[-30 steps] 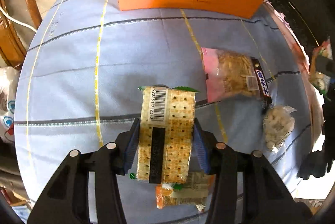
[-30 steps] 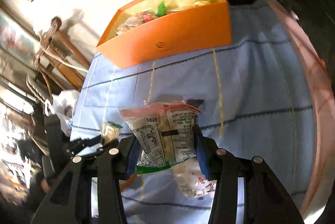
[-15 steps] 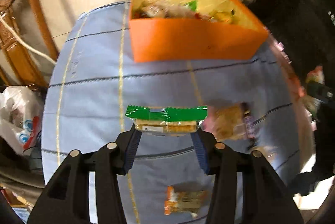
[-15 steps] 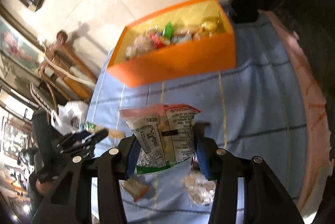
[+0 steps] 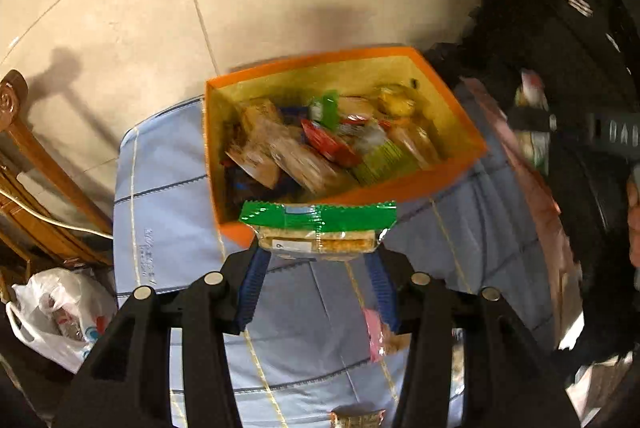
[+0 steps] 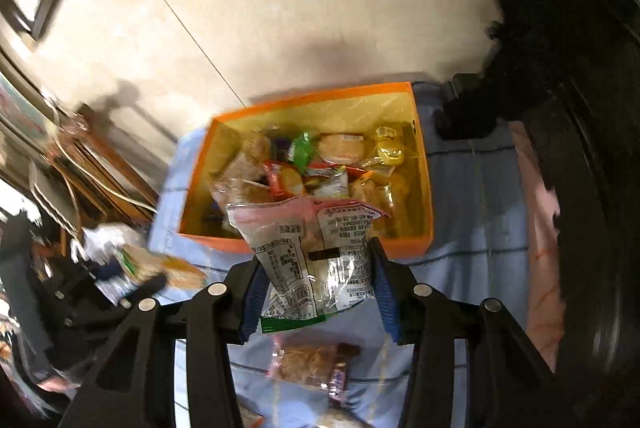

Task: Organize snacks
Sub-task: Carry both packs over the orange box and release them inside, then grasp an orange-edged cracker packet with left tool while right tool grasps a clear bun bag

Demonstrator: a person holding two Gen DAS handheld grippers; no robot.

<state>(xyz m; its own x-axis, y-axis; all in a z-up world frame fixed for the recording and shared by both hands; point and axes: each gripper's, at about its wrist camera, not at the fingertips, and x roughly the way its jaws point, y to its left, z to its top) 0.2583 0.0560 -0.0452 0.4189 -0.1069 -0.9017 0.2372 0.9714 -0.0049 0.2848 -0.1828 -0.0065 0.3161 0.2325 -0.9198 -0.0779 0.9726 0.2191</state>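
My left gripper (image 5: 318, 248) is shut on a green-edged cracker packet (image 5: 318, 228) and holds it in the air just before the near wall of the orange box (image 5: 448, 172). The box is full of mixed snack packets. My right gripper (image 6: 316, 268) is shut on a clear printed snack bag with a pink top (image 6: 316, 248), held above the near wall of the same orange box (image 6: 424, 240). The left gripper with its crackers also shows in the right wrist view (image 6: 152, 268), low left and blurred.
The box stands on a blue checked tablecloth (image 5: 168, 196). A pink-edged snack bag (image 6: 312, 364) and other packets lie on the cloth below my grippers. A white plastic bag (image 5: 56, 316) and a wooden chair (image 5: 36, 180) stand at left. Dark furniture stands at right.
Both grippers have risen and moved forward toward the orange box with their packets. The box's inside now shows from above in both views.
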